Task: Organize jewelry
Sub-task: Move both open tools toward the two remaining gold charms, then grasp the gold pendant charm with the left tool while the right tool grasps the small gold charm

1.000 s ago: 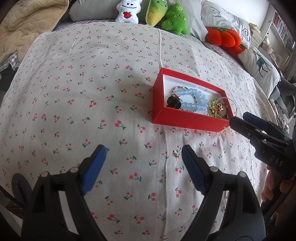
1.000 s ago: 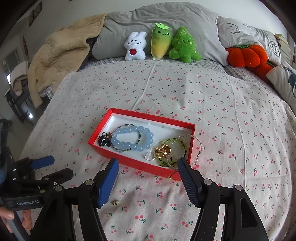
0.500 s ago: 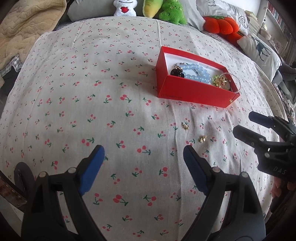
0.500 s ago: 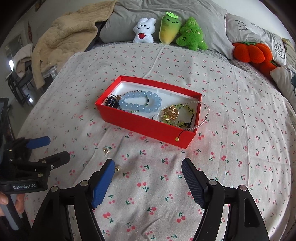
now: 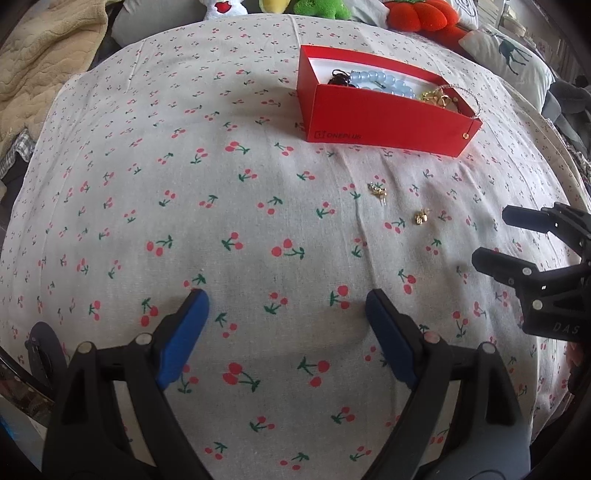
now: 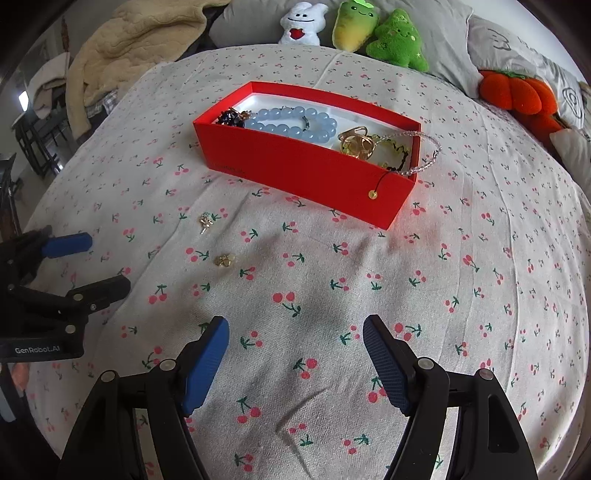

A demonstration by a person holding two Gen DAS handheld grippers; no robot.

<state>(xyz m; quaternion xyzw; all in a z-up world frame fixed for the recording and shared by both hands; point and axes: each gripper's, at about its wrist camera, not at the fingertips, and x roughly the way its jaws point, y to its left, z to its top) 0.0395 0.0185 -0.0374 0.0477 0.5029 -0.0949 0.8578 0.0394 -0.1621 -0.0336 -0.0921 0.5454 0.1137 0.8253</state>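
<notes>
A red box (image 5: 384, 118) (image 6: 295, 162) sits on the cherry-print bedspread, holding a blue bead bracelet (image 6: 295, 123), a dark beaded piece (image 6: 231, 118), a gold ornament (image 6: 356, 142) and a thin chain (image 6: 424, 162) draped over its right corner. Two small gold earrings lie loose on the spread in front of it: one (image 5: 378, 190) (image 6: 206, 221) nearer the box, one (image 5: 421, 217) (image 6: 223, 260) closer to me. My left gripper (image 5: 286, 306) (image 6: 96, 262) is open and empty. My right gripper (image 6: 295, 332) (image 5: 491, 236) is open and empty, right of the earrings.
Plush toys (image 6: 351, 26) line the pillows at the head of the bed. An orange pumpkin cushion (image 6: 517, 94) lies at the far right. A beige blanket (image 6: 140, 40) is heaped at the far left. The bed edge drops off at left.
Both grippers have pulled back and lowered toward the near end of the bed. The box and the earrings now look farther ahead. Both stay open.
</notes>
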